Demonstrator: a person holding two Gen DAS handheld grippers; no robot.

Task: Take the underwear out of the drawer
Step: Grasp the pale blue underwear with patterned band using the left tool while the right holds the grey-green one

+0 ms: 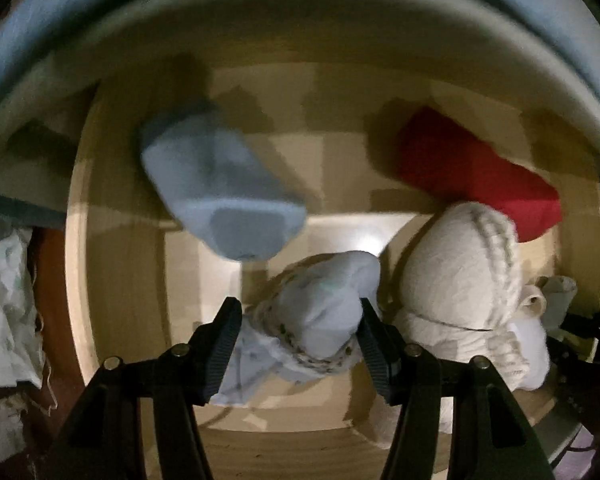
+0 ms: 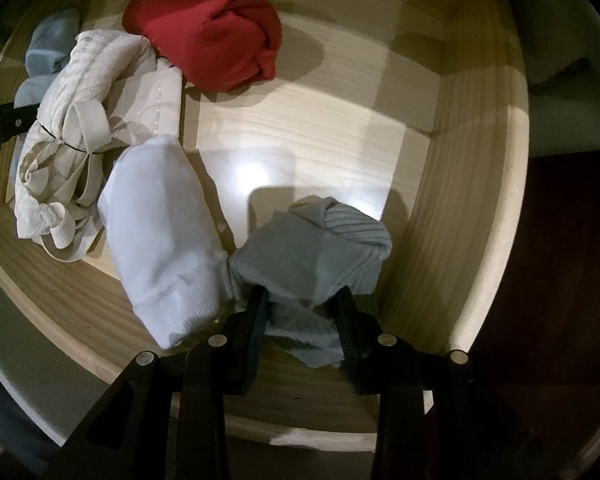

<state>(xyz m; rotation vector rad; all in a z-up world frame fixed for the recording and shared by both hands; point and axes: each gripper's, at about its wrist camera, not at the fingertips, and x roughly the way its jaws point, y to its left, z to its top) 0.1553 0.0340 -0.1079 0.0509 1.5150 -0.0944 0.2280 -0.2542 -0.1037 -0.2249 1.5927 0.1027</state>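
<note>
Both grippers down inside the wooden drawer (image 1: 112, 288), each at a rolled garment.

Left wrist view: the left gripper (image 1: 300, 332) stands wide, its pads flanking a pale bundle (image 1: 324, 312) whose long axis runs toward the camera; grip cannot be confirmed. A blue roll (image 1: 220, 196) lies diagonal, a red roll (image 1: 480, 176) behind a cream garment (image 1: 460, 276).
Right wrist view: the right gripper (image 2: 300, 320) is narrow, pads pressing a grey-blue roll (image 2: 320, 252); beside it a white roll (image 2: 160, 240) lies upright-diagonal.
</note>
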